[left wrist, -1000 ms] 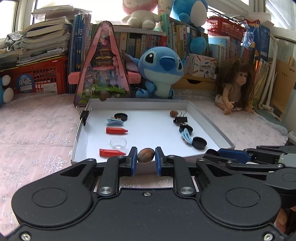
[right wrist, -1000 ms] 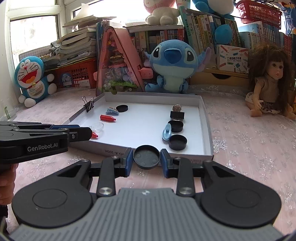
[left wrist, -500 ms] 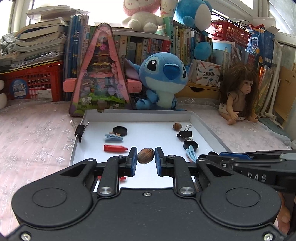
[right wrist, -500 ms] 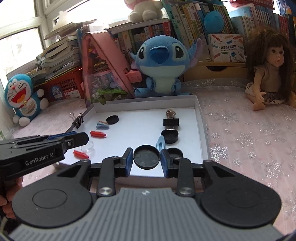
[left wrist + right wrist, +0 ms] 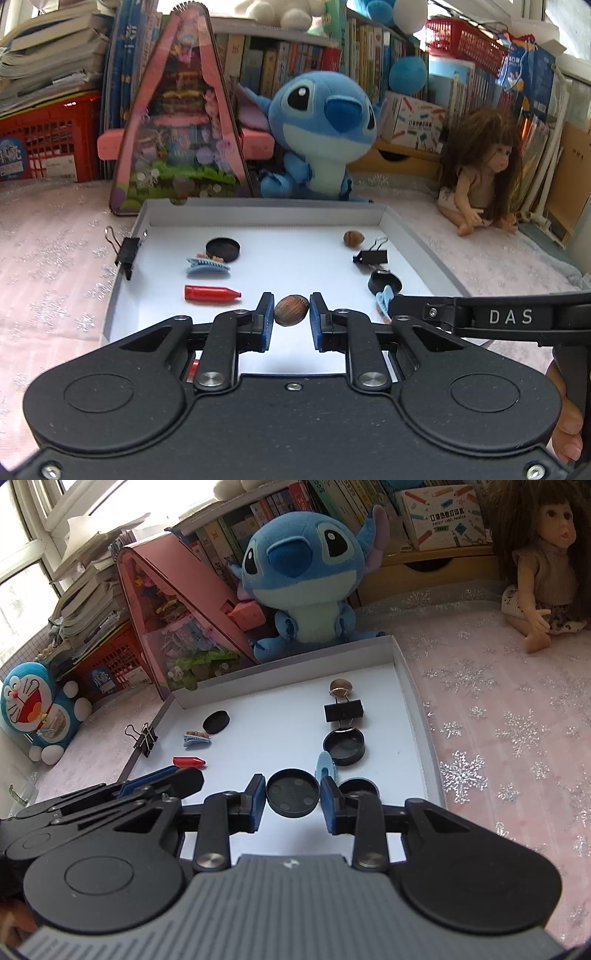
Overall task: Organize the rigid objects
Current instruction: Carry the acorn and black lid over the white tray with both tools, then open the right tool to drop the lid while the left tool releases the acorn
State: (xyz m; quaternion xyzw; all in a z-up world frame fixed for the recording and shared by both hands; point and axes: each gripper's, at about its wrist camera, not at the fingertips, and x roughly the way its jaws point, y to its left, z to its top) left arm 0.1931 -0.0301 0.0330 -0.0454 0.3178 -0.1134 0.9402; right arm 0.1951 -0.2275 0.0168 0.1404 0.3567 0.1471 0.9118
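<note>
My left gripper [image 5: 291, 314] is shut on a brown nut [image 5: 291, 310] and holds it above the white tray [image 5: 258, 210]. My right gripper [image 5: 293, 797] is shut on a black round lid [image 5: 293, 793] above the tray's near right part [image 5: 413, 698]. In the tray lie a red cap [image 5: 210, 294], a blue hair clip [image 5: 207, 266], a black lid [image 5: 222, 249], a second nut [image 5: 353, 238], a black binder clip [image 5: 371, 256] and a black cup [image 5: 343, 746].
Another binder clip [image 5: 127, 251] grips the tray's left wall. A Stitch plush [image 5: 317, 136], a pink toy house [image 5: 177, 129] and a doll [image 5: 480, 173] stand behind the tray. A Doraemon toy [image 5: 37, 709] sits far left. The cloth is pink.
Both grippers have moved forward over the tray with the nut and the lid still held. The right gripper has tilted downward over the tray's right side.
</note>
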